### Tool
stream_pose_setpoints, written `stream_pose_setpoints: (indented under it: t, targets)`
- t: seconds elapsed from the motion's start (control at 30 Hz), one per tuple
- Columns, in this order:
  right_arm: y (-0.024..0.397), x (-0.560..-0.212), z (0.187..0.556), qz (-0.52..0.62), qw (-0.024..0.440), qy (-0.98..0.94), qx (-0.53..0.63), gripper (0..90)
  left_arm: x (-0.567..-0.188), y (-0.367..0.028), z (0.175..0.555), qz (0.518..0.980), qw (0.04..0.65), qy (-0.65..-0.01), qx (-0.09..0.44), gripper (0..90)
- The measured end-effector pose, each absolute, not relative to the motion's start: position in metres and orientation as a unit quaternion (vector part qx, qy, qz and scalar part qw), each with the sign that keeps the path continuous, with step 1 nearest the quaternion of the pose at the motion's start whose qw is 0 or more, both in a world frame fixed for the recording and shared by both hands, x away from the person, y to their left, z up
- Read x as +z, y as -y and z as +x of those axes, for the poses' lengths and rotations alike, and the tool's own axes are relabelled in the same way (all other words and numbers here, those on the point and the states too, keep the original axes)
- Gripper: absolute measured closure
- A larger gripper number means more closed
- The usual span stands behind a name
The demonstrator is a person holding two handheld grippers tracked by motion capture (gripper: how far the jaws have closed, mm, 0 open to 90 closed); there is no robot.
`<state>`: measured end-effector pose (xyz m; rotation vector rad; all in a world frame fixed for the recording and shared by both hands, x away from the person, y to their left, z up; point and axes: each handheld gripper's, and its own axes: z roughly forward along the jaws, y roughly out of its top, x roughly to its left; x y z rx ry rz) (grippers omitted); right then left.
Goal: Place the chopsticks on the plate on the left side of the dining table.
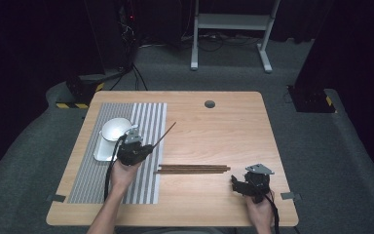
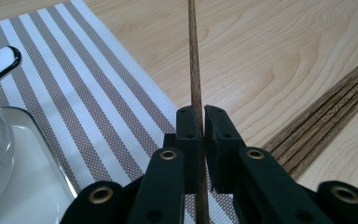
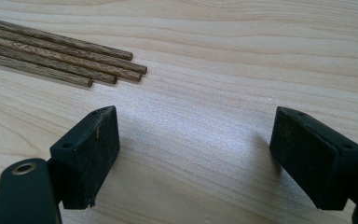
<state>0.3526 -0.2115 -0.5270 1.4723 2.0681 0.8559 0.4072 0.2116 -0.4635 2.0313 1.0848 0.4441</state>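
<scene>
A striped mat point(image 1: 146, 122) lies on the left part of the worktop point(image 1: 214, 126). On the mat's far left stands a tray point(image 1: 102, 152) bearing a bowl point(image 1: 115, 128). Just right of the mat lies a bundle of chopsticks point(image 1: 193, 169). Above the mat's right edge, the left tool point(image 1: 143, 148) holds a single chopstick point(image 1: 164, 133). Well right of the mat, beyond the bundle, is the right tool point(image 1: 237, 184).

The left tongs point(image 1: 145, 148) sit ahead of the person's left hand point(image 1: 122, 171), jaws pinched nearly together, pointing up and to the right in the high view. The left forearm enters from the bottom edge. The right tongs point(image 1: 235, 183) rest low in the right hand point(image 1: 259, 210), jaws spread wide apart, aimed leftward toward the left tongs.
</scene>
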Motion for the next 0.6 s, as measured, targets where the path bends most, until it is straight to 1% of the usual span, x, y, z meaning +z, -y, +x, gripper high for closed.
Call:
stream_pose_setpoints:
  t: [0.6]
  targets:
    - [0.211,-0.527,0.353,0.535,0.229,-0.751,0.311,15.5,-0.460,-0.223,0.401,0.796,0.385,-0.431,0.181,84.2]
